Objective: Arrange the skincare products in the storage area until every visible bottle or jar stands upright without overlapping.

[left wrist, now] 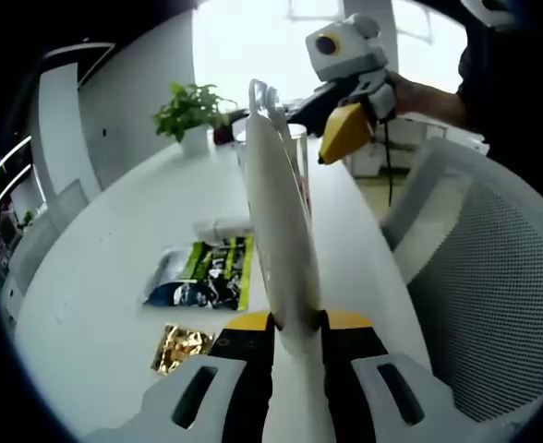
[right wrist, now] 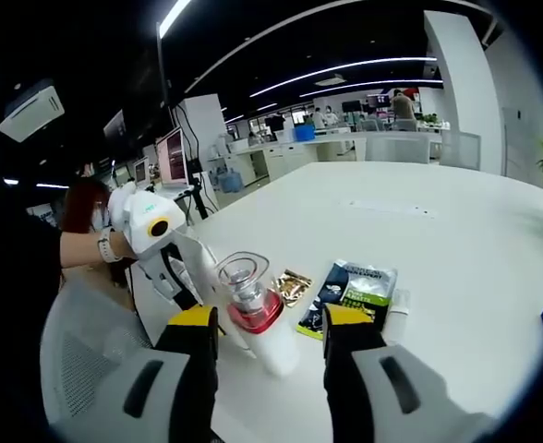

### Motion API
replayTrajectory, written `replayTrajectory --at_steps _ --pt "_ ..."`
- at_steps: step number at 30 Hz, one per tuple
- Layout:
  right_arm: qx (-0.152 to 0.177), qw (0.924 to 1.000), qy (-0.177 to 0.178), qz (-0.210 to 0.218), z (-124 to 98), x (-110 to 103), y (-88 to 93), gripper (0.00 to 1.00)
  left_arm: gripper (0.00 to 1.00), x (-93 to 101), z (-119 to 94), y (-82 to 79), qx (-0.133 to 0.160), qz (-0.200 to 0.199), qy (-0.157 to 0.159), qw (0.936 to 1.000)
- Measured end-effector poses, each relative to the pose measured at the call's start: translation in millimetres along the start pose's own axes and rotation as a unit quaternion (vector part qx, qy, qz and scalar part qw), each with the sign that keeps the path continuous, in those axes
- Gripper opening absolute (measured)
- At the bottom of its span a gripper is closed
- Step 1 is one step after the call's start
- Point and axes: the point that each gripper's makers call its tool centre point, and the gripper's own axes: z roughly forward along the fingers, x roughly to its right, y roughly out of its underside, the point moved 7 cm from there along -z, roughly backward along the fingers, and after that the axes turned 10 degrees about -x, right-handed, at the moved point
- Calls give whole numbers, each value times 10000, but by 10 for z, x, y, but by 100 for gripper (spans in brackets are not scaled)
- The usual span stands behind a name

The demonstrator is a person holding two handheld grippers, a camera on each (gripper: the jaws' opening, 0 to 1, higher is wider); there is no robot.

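Observation:
My left gripper (left wrist: pixel 295 325) is shut on a white bottle (left wrist: pixel 281 221), which runs away from the jaws to a clear cap at its far end. In the right gripper view the same bottle (right wrist: pixel 270 349) shows a pink collar and a clear cap, tilted over the white table (right wrist: pixel 438 231). My right gripper (right wrist: pixel 270 323) is open, its yellow pads standing to either side of the bottle. The left gripper (right wrist: pixel 174 268) reaches in from the left behind the bottle. The right gripper (left wrist: pixel 345 129) hangs near the cap end. A white tube (left wrist: pixel 221 226) lies on the table.
A green and black sachet (left wrist: pixel 207 277) and a gold packet (left wrist: pixel 184 346) lie flat on the table, and the sachet (right wrist: pixel 355 291) sits just beyond my right jaw. A potted plant (left wrist: pixel 193 111) stands at the far end. A mesh chair (left wrist: pixel 493 277) sits beside the table edge.

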Motion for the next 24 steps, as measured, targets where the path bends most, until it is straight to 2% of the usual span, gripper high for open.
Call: replayTrajectory --at_steps 20,24 --pt "-13 10000 19 44 -15 28 37 45 17 -7 36 -28 12 57 28 10000" --pt "-4 10000 25 46 -21 38 34 45 17 -17 25 -59 188 -162 70 9997"
